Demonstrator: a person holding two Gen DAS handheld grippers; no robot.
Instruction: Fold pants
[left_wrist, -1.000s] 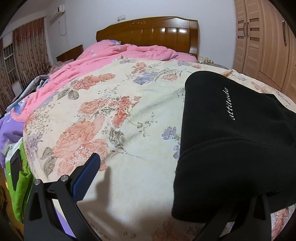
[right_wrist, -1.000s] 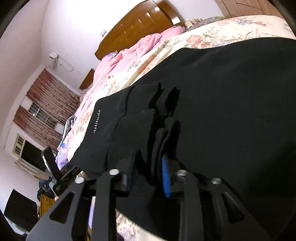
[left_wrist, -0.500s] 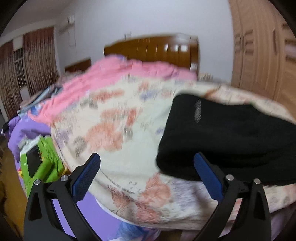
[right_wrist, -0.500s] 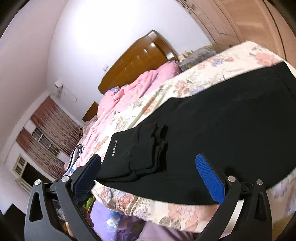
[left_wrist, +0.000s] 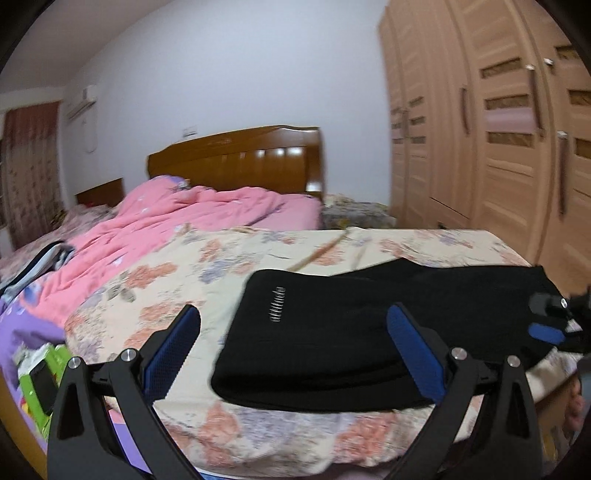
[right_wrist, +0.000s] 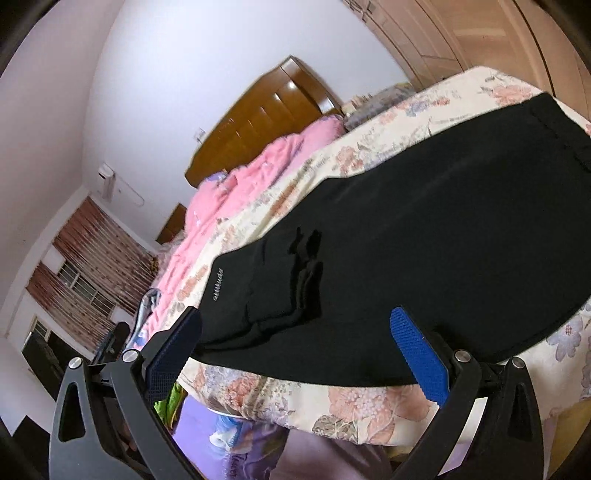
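1. Pants (left_wrist: 354, 332): black, soft matte knit, folded into a thick oblong bundle with rounded corners. They lie flat near the foot edge of the bed. A small line of white script sits near the left end; it is too blurred to read. In the right wrist view the pants (right_wrist: 424, 240) show bunched layers of fabric near that script.
2. Bedspread (left_wrist: 192, 280): cream cloth printed with orange-pink and mauve flowers, directly under the pants.
3. Quilt (left_wrist: 173, 218): pink, rumpled, heaped toward the head of the bed.
4. Headboard (left_wrist: 240, 162): glossy brown wood, panelled, curved top.
5. Wardrobe (left_wrist: 498, 147): pale wood, slotted doors, long bar handles.
6. Left claw (left_wrist: 293, 343): spread wide, blue ribbed pads, holding nothing, clear of the pants.
7. Right claw (right_wrist: 295, 345): spread wide, holding nothing, apart from the cloth; also visible at the right edge of the left wrist view (left_wrist: 550, 325).
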